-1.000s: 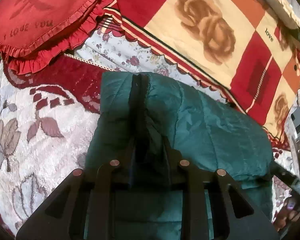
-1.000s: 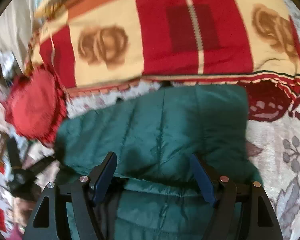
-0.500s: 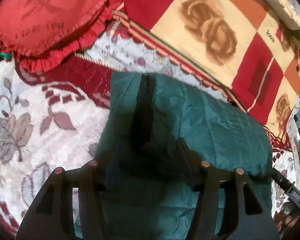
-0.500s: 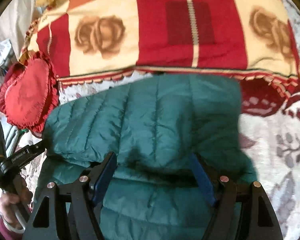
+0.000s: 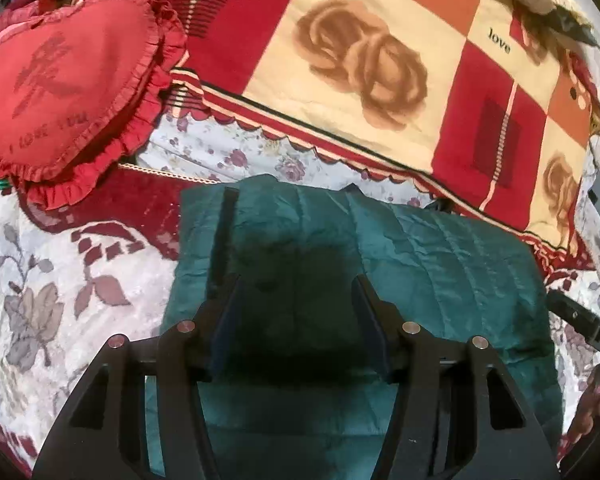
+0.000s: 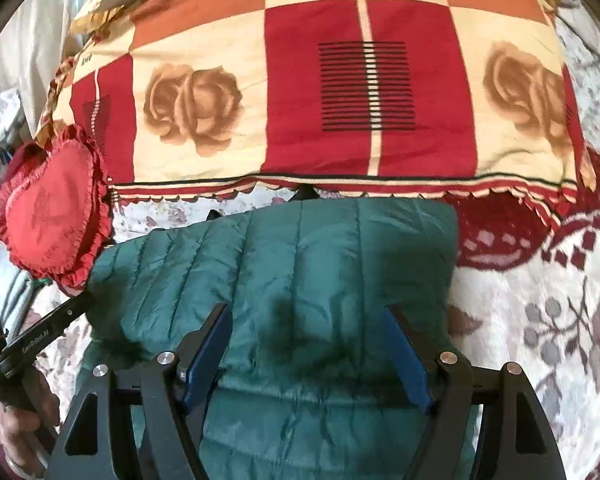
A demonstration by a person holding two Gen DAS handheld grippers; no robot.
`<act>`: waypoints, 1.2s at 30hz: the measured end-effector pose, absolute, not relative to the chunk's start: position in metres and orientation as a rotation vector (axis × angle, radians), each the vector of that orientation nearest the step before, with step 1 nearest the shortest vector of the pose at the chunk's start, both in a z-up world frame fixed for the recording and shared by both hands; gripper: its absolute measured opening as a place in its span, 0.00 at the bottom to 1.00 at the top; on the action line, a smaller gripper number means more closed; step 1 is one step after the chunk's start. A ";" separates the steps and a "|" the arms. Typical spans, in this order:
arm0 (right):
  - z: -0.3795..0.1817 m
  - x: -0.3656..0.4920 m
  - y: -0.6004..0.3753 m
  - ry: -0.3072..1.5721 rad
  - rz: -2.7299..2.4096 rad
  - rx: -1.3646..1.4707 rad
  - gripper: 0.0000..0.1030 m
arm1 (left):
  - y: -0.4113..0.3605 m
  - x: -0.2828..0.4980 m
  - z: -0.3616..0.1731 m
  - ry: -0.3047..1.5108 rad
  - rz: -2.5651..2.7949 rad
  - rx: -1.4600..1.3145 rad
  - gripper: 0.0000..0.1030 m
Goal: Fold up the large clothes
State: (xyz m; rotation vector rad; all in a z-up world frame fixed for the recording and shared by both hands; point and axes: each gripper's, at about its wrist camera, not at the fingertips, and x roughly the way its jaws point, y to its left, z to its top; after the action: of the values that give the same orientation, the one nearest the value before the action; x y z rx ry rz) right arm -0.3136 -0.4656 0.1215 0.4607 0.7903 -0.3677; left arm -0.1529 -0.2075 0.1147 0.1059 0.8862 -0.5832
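Observation:
A dark green quilted jacket [image 5: 440,264] lies folded into a thick block on the floral bedspread; it also shows in the right wrist view [image 6: 300,264]. My left gripper [image 5: 298,284] is open and empty, hovering just above the jacket's left part. My right gripper [image 6: 308,316] is open and empty above the jacket's right part. A dark zipper edge [image 5: 222,236] runs along the jacket's left side. The other hand-held gripper shows at the edge of each view.
A red heart-shaped frilled cushion [image 5: 64,92] lies to the left, also in the right wrist view [image 6: 52,224]. A red, cream and orange rose-print blanket [image 5: 360,60] lies behind the jacket. The floral bedspread [image 5: 40,288] spreads left and right [image 6: 540,320].
My left gripper opened and let go of the jacket, then drew back a little. My right gripper stayed open and pulled back slightly. The jacket settled flat.

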 end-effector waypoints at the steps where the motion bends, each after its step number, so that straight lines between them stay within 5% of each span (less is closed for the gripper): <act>1: 0.119 -0.308 -0.467 0.795 -0.379 0.449 0.72 | -0.210 -0.152 0.112 0.886 -0.578 0.115 0.54; 14: 0.060 -0.278 -0.512 0.903 -0.500 0.444 0.72 | -0.238 -0.136 0.076 0.942 -0.577 0.230 0.55; 25: 0.115 -0.287 -0.460 0.805 -0.373 0.409 0.72 | -0.243 -0.135 0.067 0.934 -0.574 0.240 0.55; 36: 0.064 -0.261 -0.439 0.923 -0.362 0.336 0.72 | -0.241 -0.133 0.057 0.943 -0.596 0.184 0.55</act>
State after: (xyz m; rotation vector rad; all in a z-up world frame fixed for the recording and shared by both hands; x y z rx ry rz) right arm -0.2606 -0.4391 0.0643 0.3362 0.9234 -0.3616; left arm -0.1330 -0.2411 0.0566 0.1843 0.9425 -0.5964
